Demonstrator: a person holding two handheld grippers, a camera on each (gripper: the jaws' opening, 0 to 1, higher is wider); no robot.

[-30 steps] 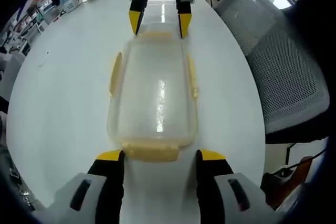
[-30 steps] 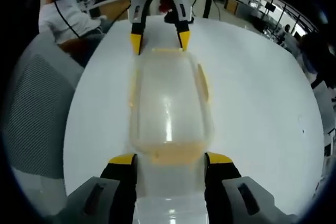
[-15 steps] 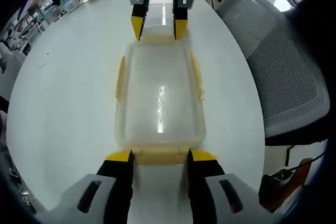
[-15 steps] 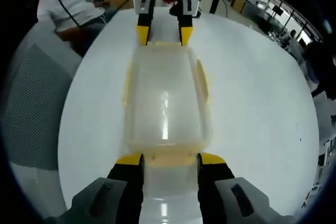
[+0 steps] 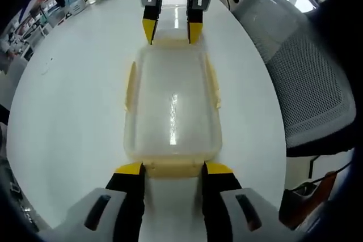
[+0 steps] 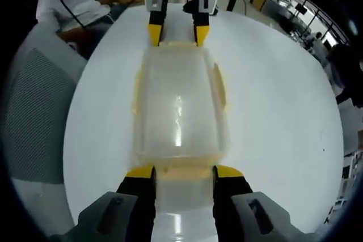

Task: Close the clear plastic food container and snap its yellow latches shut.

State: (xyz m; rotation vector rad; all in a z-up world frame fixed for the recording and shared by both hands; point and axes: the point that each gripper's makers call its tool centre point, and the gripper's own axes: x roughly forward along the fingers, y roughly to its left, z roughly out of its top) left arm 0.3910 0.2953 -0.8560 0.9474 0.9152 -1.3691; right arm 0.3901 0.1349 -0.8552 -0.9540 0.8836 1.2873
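The round white table [image 5: 68, 94] carries the clear container [image 5: 172, 106] in the middle, lid on. It looks light, empty and slippery, likely to skid if pushed from one side. The left gripper [image 5: 172, 168] and right gripper [image 6: 182, 172] each straddle a yellow end latch [image 5: 172, 168], jaws apart; press there.

Over the last second both tongs closed in on the container [image 5: 172, 106]. The left tongs [image 5: 173, 168] narrowed from a wide gap to bracket the near end latch [image 5: 173, 168]; the right tongs [image 6: 183, 171] narrowed likewise around the opposite end latch [image 6: 182, 173].
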